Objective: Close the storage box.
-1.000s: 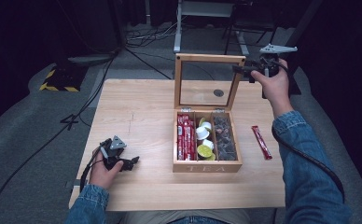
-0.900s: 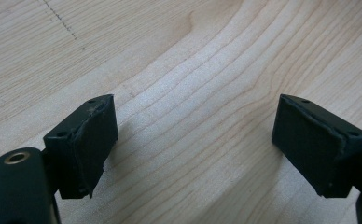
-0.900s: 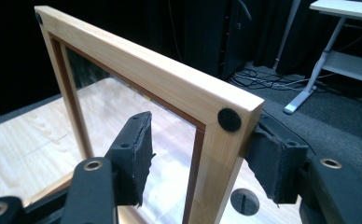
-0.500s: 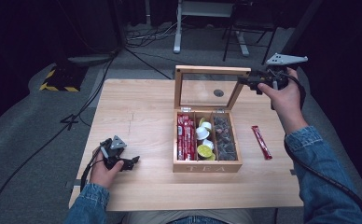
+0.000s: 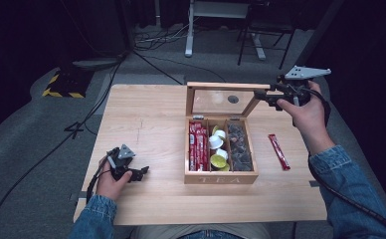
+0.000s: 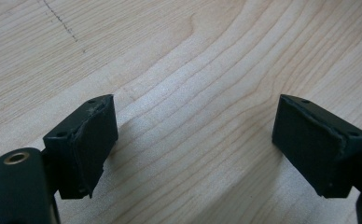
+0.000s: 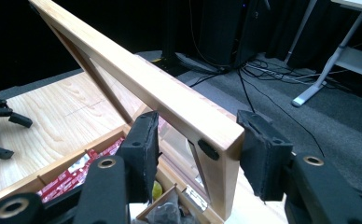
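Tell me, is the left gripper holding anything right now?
No, the left gripper has its jaws wide apart over the bare wooden table.

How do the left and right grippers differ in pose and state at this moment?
The left gripper sits low on the table with bare wood between its jaws; the right gripper is raised, its jaws straddling the corner of the tea box's lid. The pads flank the frame with gaps. Both are open.

I'm in a dark lab/studio setup: grey carpet (image 5: pixel 42 124), black cables (image 5: pixel 151 45) trailing across the floor, a hazard-striped block (image 5: pixel 61 85), white desk legs (image 5: pixel 188 30) behind, and one bare wooden surface (image 5: pixel 146 114) under lights.
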The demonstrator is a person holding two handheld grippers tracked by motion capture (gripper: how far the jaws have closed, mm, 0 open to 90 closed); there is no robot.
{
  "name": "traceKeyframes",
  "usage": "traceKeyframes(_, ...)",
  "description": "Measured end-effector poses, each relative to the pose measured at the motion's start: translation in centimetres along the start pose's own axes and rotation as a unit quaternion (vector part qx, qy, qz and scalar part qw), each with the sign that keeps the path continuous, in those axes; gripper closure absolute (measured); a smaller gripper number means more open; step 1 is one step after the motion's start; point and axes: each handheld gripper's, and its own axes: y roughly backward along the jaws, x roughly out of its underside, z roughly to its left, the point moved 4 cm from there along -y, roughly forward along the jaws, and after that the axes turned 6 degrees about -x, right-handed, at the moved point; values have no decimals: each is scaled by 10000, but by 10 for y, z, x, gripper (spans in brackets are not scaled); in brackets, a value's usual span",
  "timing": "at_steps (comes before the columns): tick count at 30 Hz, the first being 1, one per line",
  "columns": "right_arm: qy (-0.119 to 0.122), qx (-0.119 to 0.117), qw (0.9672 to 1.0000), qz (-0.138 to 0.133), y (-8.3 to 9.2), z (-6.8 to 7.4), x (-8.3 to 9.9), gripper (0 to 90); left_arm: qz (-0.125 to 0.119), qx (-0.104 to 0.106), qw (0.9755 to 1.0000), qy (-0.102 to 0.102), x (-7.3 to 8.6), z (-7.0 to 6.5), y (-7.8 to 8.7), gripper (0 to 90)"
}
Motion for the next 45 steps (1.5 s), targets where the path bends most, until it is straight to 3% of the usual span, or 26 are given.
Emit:
traceKeyframes(11,-121,-5,9998,155,7,15,15,506,3,6,10000,7,0,0,0,145)
traceKeyframes(21,96,-35,9995,308,16,36,32,493,-5,6,10000,9,0,0,0,145)
traceKeyframes(28,389,-26,9981,475,21,54,51,476,1,4,10000,-2,0,0,0,145)
traceKeyframes(45,520,52,9971,553,25,75,82,441,-1,4,10000,-2,0,0,0,145)
